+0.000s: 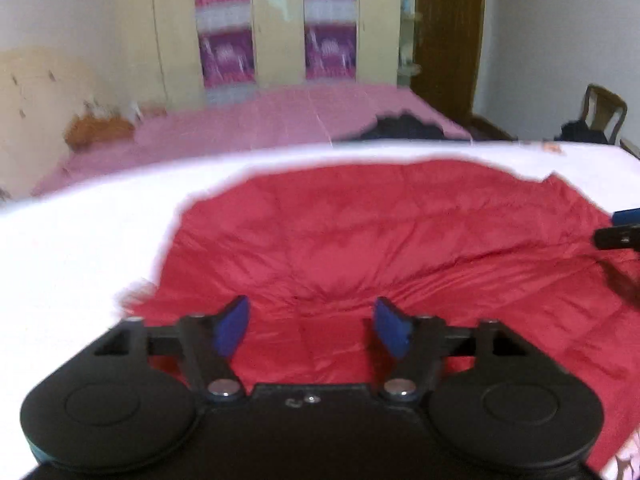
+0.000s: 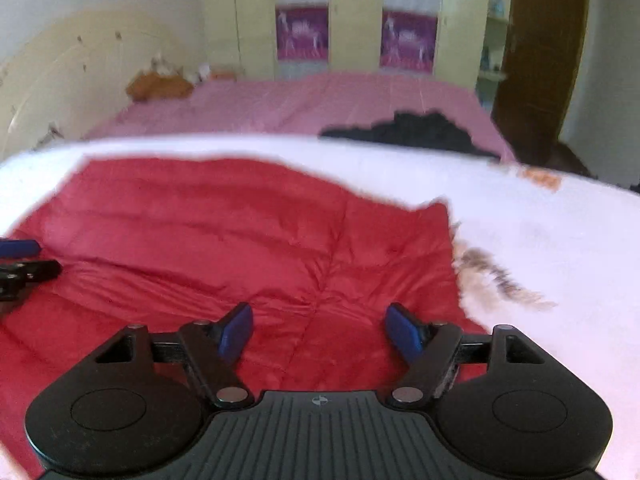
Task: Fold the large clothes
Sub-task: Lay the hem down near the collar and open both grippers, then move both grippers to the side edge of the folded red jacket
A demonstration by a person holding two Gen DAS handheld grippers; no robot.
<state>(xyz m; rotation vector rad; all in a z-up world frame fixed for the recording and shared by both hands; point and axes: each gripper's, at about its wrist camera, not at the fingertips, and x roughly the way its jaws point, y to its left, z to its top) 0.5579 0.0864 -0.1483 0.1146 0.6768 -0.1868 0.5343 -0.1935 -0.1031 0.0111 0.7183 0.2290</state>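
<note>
Red quilted puffer jacket point(image 1: 380, 240) is lying spread flat on the white sheet point(image 1: 80, 248), puffy, creased. Left gripper point(image 1: 312, 326) and right gripper point(image 2: 318, 332) are hovering over it, jaws wide, gripping nothing.

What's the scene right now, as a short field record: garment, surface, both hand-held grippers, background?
garment: red quilted jacket, spread out flat
surface: white sheet, jacket lies on it
left hand-held gripper: open, over the jacket, holding nothing
right hand-held gripper: open, over the jacket, holding nothing
background: pink bed with a dark garment on it; wardrobe behind
</note>
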